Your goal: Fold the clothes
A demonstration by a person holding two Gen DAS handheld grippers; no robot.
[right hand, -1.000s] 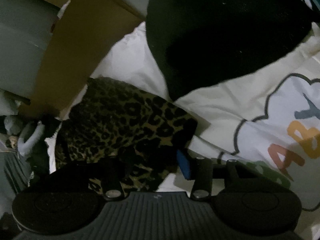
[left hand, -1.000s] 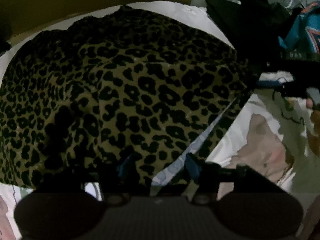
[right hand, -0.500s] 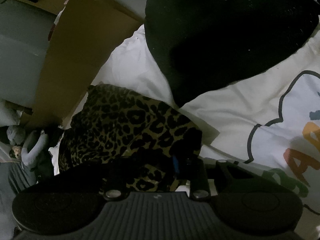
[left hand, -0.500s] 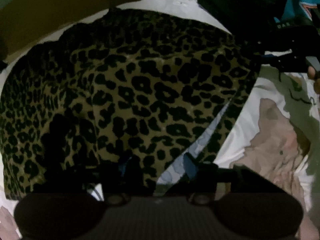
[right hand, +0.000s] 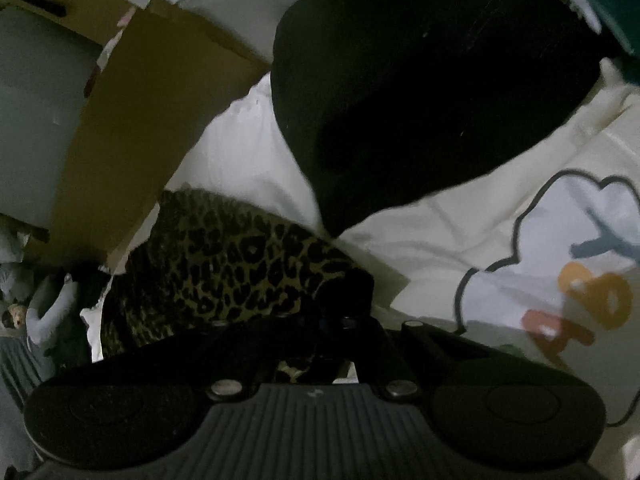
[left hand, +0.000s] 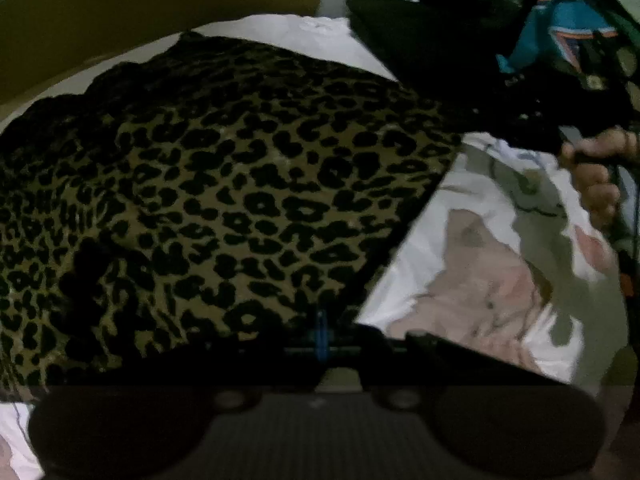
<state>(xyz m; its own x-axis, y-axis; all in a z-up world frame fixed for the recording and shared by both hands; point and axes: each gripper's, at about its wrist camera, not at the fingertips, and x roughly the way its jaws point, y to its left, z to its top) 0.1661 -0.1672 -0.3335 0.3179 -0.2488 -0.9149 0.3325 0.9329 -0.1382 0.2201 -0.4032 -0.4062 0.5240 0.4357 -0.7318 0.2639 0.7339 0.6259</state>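
Leopard-print garment (left hand: pixel 224 200) covers most of the white bedding (left hand: pixel 420 256), spread up and to the left of both grippers with its straight edge slanting between them. Left gripper (left hand: pixel 321 334) is pinching its near corner, right gripper (right hand: pixel 340 322) pinching the other end of that edge, so I'd guess both lift together to fold it away.

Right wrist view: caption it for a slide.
Right claw shut on leopard-print fabric garment beside black cloth.
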